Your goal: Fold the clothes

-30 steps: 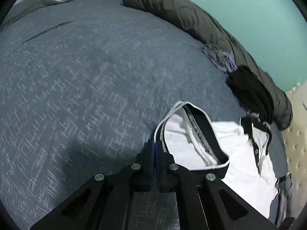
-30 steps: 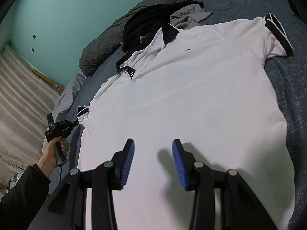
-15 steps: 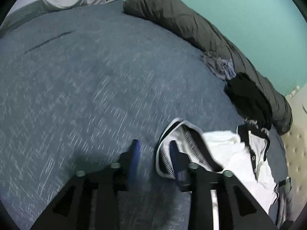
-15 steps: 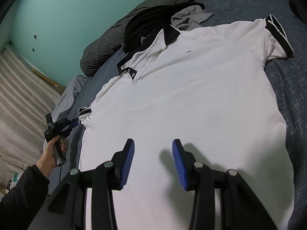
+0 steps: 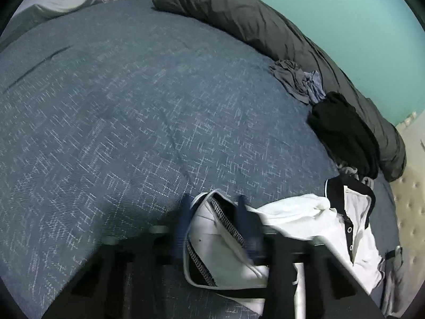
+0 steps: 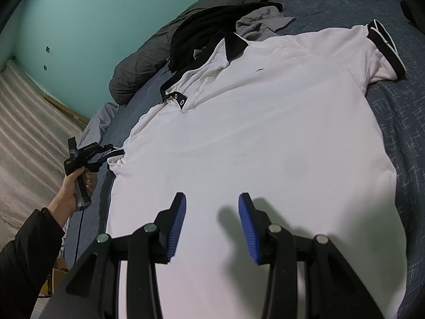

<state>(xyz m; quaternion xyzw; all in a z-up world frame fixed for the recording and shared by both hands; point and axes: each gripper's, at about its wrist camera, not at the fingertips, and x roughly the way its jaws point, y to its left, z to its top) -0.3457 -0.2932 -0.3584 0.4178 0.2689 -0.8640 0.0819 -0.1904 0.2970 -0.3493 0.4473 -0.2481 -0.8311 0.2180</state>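
I am looking into a bedroom in a home. A wide bed [image 5: 132, 101] with a blue woven cover fills most of both views. Along its far edge a dark grey duvet [image 5: 265, 26] lies rolled against a plain teal wall [image 6: 79, 21]. Loose clothes lie on the bed: a white polo shirt [image 6: 265, 133], a black garment [image 5: 345, 133] and a crumpled grey one [image 5: 294, 79]. A pale tufted headboard [image 5: 409, 212] shows at the right of the left wrist view.
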